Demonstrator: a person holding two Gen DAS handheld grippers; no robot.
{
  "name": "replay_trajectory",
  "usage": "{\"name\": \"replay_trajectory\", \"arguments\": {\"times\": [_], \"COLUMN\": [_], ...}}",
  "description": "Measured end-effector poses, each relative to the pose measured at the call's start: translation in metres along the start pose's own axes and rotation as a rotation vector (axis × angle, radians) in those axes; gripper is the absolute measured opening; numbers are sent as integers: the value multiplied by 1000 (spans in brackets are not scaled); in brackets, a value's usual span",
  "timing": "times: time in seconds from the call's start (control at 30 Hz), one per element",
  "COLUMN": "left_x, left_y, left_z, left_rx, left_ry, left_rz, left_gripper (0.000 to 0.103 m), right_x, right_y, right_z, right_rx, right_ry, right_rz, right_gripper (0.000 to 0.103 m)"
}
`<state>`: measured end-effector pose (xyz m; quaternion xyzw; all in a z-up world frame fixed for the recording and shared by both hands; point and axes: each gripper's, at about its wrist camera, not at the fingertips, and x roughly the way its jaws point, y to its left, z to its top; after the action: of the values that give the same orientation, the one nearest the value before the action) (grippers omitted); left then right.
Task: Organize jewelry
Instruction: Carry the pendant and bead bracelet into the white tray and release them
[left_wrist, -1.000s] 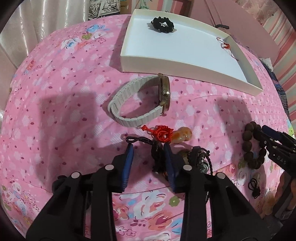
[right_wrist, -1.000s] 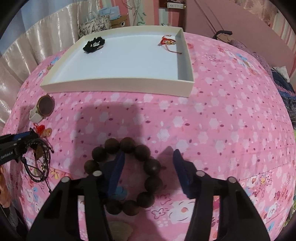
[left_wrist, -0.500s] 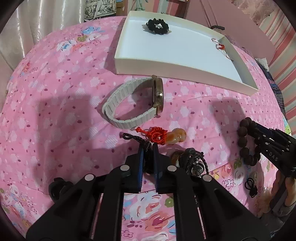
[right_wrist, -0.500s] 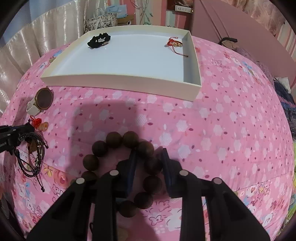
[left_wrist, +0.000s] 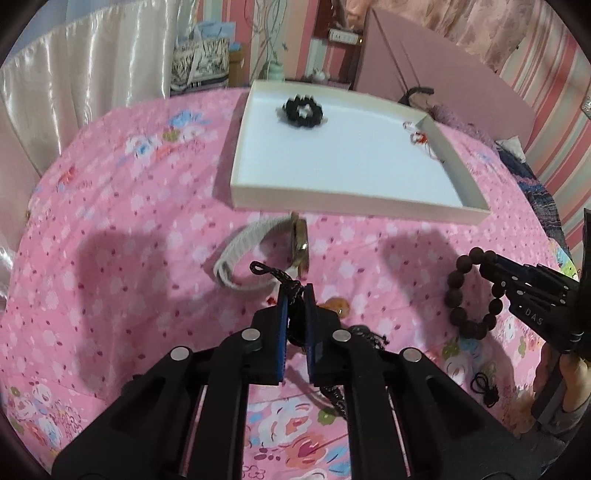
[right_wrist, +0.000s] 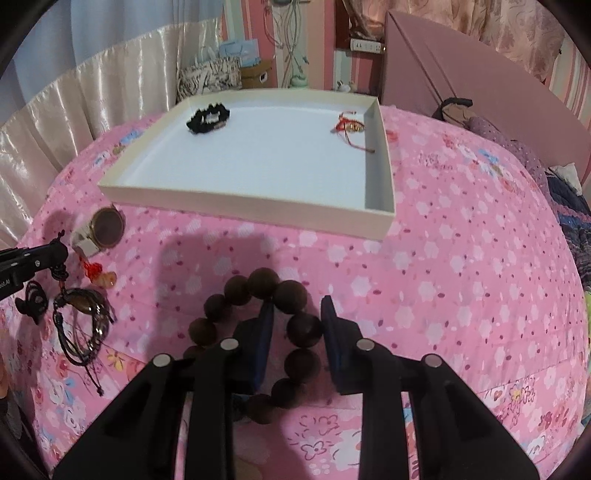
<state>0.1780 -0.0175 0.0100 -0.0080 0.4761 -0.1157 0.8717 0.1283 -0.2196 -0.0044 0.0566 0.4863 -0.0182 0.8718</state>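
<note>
My left gripper is shut on a black cord and holds it above the pink bedspread; its pendant hangs below in the right wrist view. My right gripper is shut on a dark wooden bead bracelet, lifted off the cloth; it also shows in the left wrist view. A white tray lies ahead, holding a black scrunchie and a red string charm.
A watch with a white band lies in front of the tray. A red knot with an amber gourd lies beside it. A small black cord loop lies at the right. Curtains and a headboard stand behind.
Both grippers closed, the left on the black cord and the right on the bead bracelet, then rose off the bedspread toward the tray with them.
</note>
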Motion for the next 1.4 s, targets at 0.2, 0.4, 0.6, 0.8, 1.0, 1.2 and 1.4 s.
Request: {"name": "replay_trajectory", "arguments": {"times": [0.2,0.4,0.6,0.8,1.0,1.2,1.4], "left_x": [-8,-22,-29,-41,-34,10,58], "left_y": [-1,-6,-9,-16,-13,-5,4], "left_z": [13,23,42,71,113,149,171], "left_rx": [-12,0,-5,8,3,-3,-14], "left_ry": [-34,-71,-83,-122,-153,-116,-34], "left_rz": [-8,-10,-28,-42,-42,-1,42], "left_gripper": [6,5,5,5,5,5,5], "right_x": [-5,-7,-10,-17,-10,18,64], "right_y": [3,0,-5,-6,-5,-3,-9], "right_z": [9,20,37,66,104,139,161], "right_rx": [-9,13,36,30,26,21,23], "right_ry": [-58,-76,-103,-137,-157,-149,-106], "right_rz": [7,27,24,19,24,-9,-93], "right_gripper": [26,26,26,26,25,21,19]}}
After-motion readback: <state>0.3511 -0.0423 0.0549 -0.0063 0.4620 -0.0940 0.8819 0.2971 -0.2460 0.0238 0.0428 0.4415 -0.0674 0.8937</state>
